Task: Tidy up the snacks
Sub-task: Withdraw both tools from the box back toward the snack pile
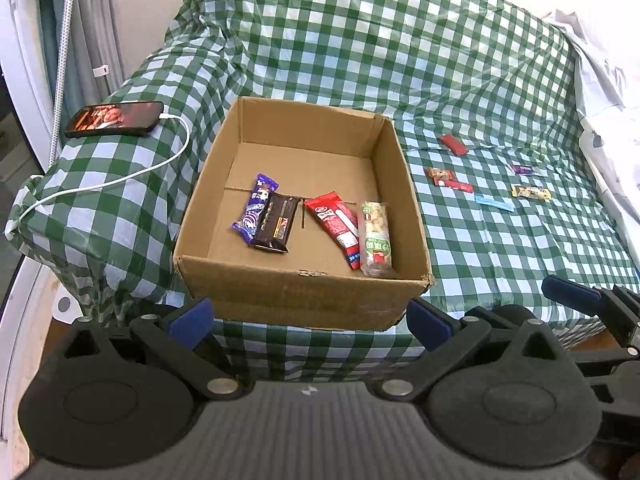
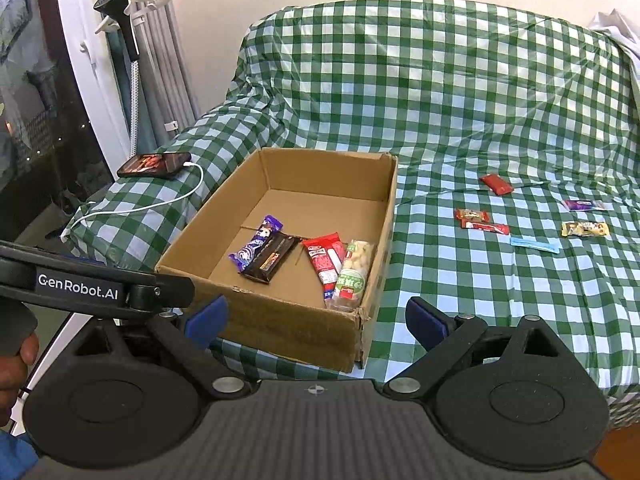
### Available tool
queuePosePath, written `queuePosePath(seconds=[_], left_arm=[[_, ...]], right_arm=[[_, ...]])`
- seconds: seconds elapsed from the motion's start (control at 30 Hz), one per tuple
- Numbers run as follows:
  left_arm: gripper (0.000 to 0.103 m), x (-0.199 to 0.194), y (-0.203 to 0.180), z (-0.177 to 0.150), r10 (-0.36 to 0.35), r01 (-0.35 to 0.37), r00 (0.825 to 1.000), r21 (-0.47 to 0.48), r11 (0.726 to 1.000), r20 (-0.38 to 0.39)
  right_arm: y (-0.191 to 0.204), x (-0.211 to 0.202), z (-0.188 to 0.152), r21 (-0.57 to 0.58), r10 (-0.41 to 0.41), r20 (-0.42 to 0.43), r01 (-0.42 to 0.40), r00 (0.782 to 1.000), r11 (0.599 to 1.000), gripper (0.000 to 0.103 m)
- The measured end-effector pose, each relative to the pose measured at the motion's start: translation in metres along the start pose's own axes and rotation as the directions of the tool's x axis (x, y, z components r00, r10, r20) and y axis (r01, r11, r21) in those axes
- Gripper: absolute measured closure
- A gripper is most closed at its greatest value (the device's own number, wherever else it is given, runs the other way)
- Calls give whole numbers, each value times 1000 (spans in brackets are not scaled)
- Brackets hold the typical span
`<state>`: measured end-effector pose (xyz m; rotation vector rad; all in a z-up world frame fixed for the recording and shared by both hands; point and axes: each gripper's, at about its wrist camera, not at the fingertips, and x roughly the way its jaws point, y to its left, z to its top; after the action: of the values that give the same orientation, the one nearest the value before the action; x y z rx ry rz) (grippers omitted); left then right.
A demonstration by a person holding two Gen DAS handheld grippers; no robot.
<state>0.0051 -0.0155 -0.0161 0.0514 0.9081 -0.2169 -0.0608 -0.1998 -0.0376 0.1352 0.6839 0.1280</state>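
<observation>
while both grippers hang at the bottom of their frames with nothing between the blue pads, the left gripper [image 1: 310,322] stands spread wide and the right gripper [image 2: 316,320] is equally wide apart. just above them, at centre frame, sits the cardboard box [image 1: 288,296] on the green checked cloth [image 1: 400,40]. inside it lie four snacks: a purple wafer pack [image 1: 256,208] touching a dark chocolate bar [image 1: 278,222], and to their right a red bar [image 1: 336,226] beside a clear peanut pack [image 1: 375,238]. right of the box, on the cloth, are scattered a red packet [image 1: 453,145], two small red candies [image 1: 446,179], a blue stick [image 1: 495,203], a purple candy [image 1: 523,169] and a yellow candy [image 1: 530,192]. at upper left a phone [image 1: 114,119] rests with a white cable [image 1: 120,178] plugged in.
</observation>
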Motion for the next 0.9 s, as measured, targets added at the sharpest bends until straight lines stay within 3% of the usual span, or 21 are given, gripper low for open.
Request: queuePosePath(seconds=[0.9], left_arm=[[0,9,2,2,5,-5,1000,0,1000,-29]], right_arm=[[0,6,-1,7,0,-31,0,1000,1000,6]])
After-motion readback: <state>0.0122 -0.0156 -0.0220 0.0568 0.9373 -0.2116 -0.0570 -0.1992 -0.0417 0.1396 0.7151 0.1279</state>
